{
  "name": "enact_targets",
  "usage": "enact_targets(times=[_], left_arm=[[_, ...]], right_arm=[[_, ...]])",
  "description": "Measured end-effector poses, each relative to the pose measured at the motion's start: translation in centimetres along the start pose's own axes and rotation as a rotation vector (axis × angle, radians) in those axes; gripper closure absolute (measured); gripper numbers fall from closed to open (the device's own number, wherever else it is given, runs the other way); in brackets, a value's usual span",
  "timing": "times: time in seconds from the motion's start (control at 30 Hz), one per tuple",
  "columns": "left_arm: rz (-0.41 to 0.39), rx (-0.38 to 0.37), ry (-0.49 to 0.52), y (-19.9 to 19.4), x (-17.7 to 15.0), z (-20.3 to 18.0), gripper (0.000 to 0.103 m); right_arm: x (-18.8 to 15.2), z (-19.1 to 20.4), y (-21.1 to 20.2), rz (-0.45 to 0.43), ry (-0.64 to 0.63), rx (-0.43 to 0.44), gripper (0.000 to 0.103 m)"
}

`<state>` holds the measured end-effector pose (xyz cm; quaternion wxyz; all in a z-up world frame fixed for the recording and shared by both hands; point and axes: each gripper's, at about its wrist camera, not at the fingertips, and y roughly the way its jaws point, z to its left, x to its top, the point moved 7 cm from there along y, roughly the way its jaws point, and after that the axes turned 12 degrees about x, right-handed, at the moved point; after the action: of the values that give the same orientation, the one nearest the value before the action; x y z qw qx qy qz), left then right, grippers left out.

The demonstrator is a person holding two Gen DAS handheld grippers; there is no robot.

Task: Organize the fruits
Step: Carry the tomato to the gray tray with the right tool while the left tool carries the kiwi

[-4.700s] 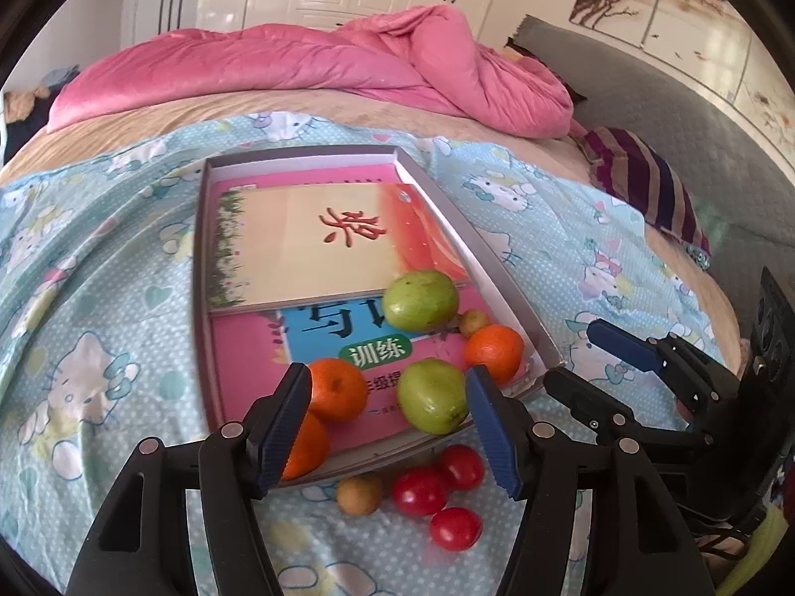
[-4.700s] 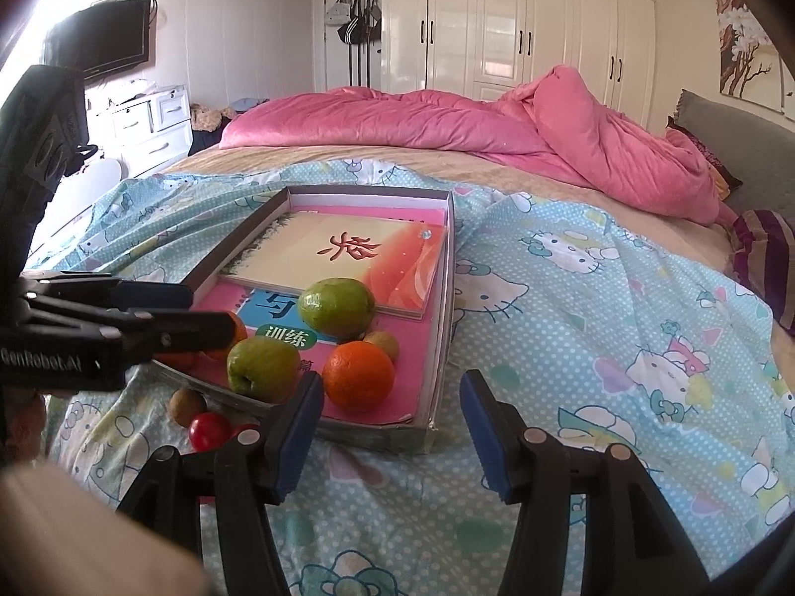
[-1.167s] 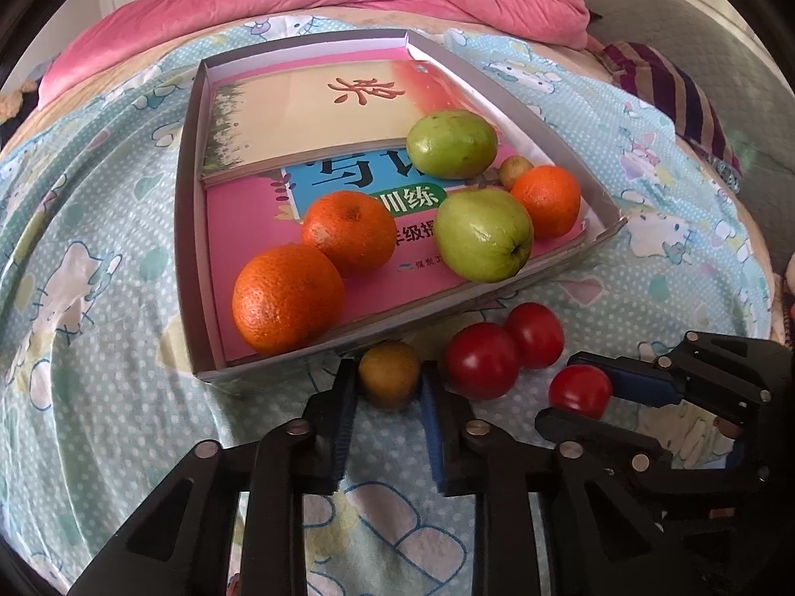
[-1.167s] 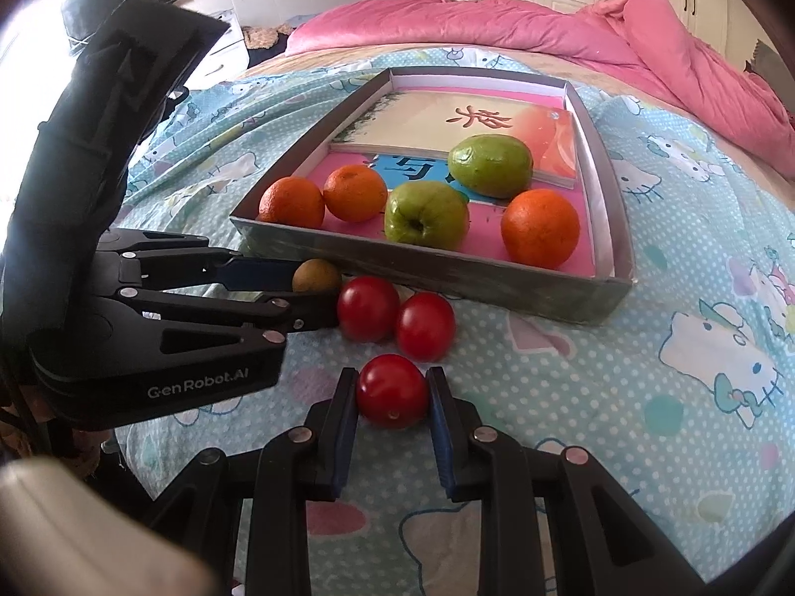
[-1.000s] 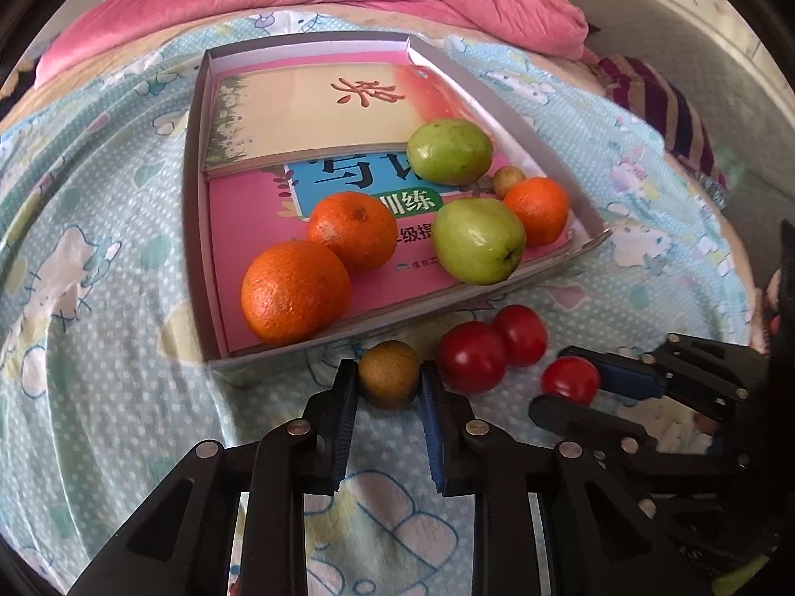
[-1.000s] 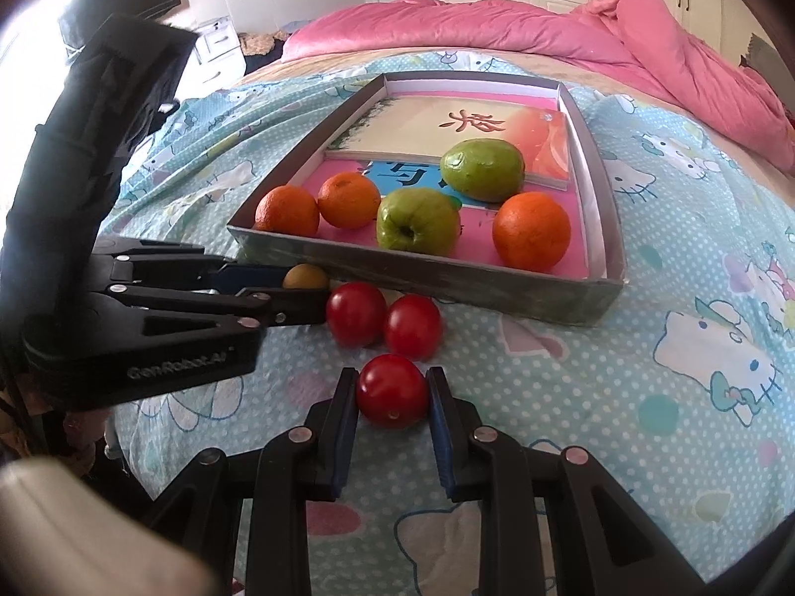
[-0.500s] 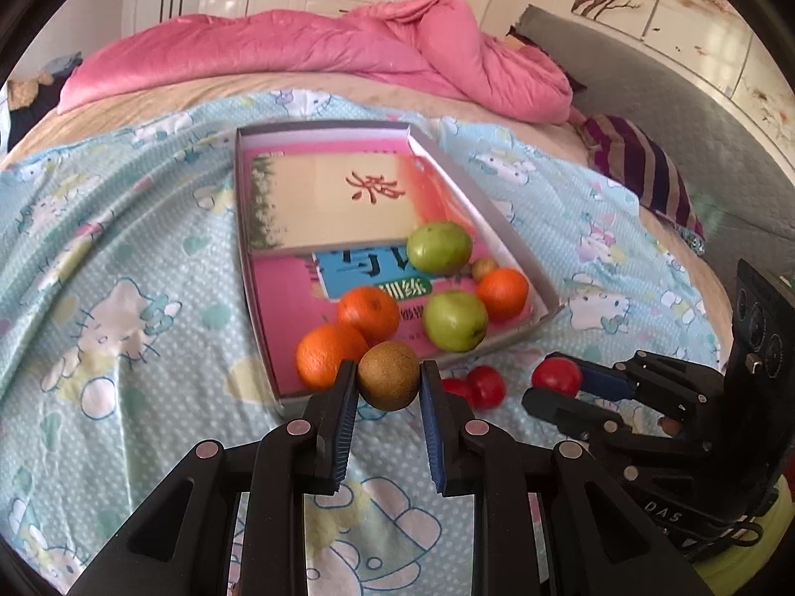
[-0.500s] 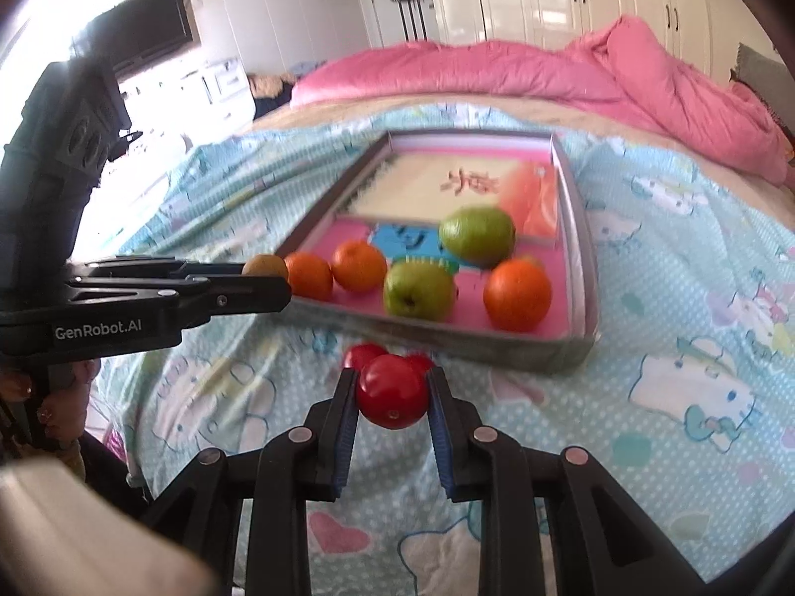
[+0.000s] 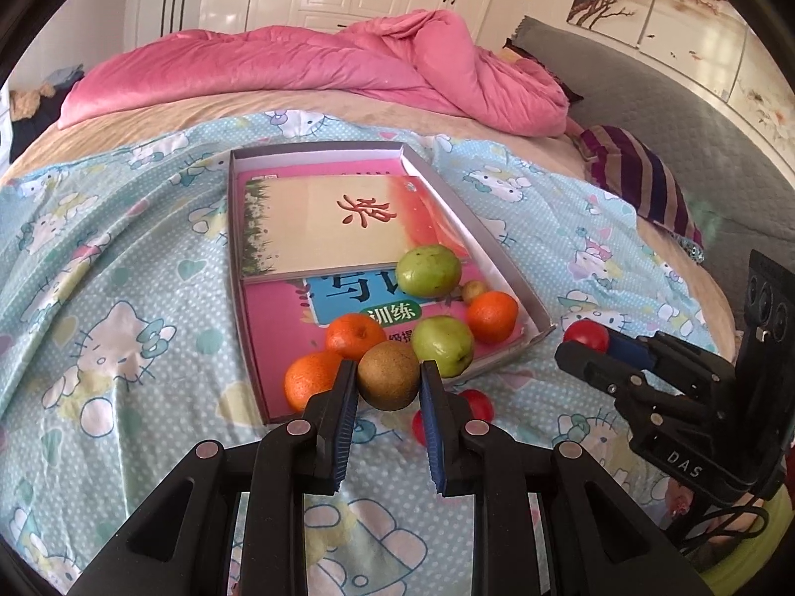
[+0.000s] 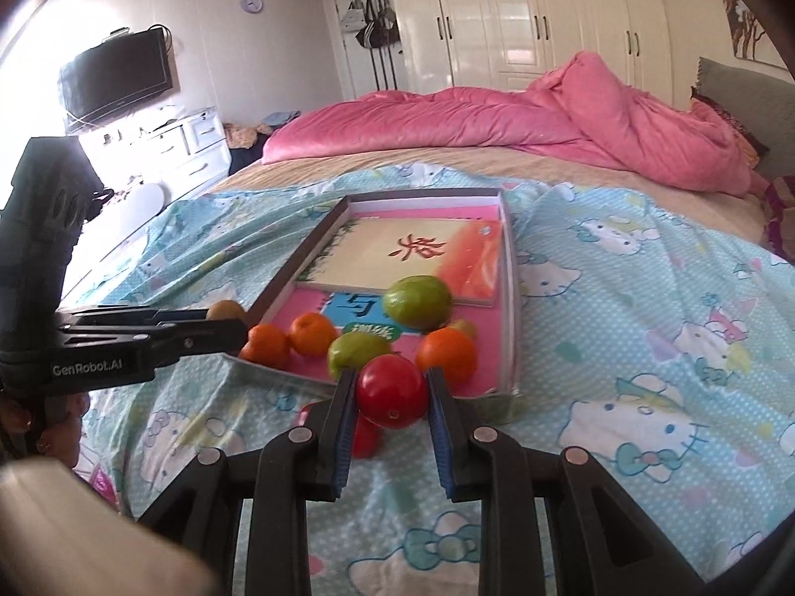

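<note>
Fruit is sitting both in and beside a shallow grey box (image 9: 502, 268) that is lying on a bed covered by a blue cartoon-print sheet (image 9: 124, 268). The left gripper (image 9: 388, 387) is pinching a small brown fruit (image 9: 388, 381) between its blue pads, holding it clear of the sheet, just in front of the box's near edge. The right gripper (image 10: 391, 395) is clamping a red tomato (image 10: 392, 391) in the same way (in the left wrist view the tomato is showing as a red ball at the tip of the other tool, to the right of the box's near corner). Two more red tomatoes (image 9: 472, 409) are lying on the sheet just outside the box's near wall, partly hidden behind the left gripper's right finger.

Inside the box, two booklets (image 9: 328, 223) are covering the floor, and on them three oranges (image 9: 493, 317), two green fruits (image 9: 429, 270) and one small brownish fruit (image 9: 474, 290) are resting toward the near end. The nearest orange (image 9: 313, 380) is sitting by the box's near-left corner, touching its neighbour. A pink duvet (image 9: 318, 69) is bunching up at the far side of the bed, and a striped cushion (image 9: 641, 188) is lying to the right.
</note>
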<state>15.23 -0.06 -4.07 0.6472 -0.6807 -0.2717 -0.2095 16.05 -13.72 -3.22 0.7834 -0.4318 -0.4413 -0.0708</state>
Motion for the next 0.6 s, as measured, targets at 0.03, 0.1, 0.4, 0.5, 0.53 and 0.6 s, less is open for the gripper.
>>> enact_targets(times=[0.03, 0.1, 0.4, 0.5, 0.53, 0.6], left_arm=[[0.001, 0.0, 0.0, 0.1, 0.0, -0.1, 0.078], [0.001, 0.002, 0.0, 0.4, 0.1, -0.2, 0.078], [0.031, 0.027, 0.005, 2.2, 0.1, -0.4, 0.078], [0.044, 0.033, 0.005, 2.9, 0.1, -0.5, 0.078], [0.047, 0.034, 0.008, 3.1, 0.1, -0.6, 0.078], [0.05, 0.034, 0.017, 3.4, 0.1, -0.9, 0.078]], right_arm=[[0.0, -0.2, 0.0, -0.001, 0.002, -0.007, 0.076], [0.1, -0.7, -0.2, -0.006, 0.011, -0.014, 0.076], [0.7, -2.2, -0.5, -0.026, 0.019, -0.055, 0.076], [0.8, -2.7, -0.3, -0.027, 0.019, -0.068, 0.076], [0.8, -2.9, -0.2, -0.023, 0.019, -0.076, 0.076], [0.8, -3.2, -0.1, -0.02, 0.023, -0.081, 0.076]])
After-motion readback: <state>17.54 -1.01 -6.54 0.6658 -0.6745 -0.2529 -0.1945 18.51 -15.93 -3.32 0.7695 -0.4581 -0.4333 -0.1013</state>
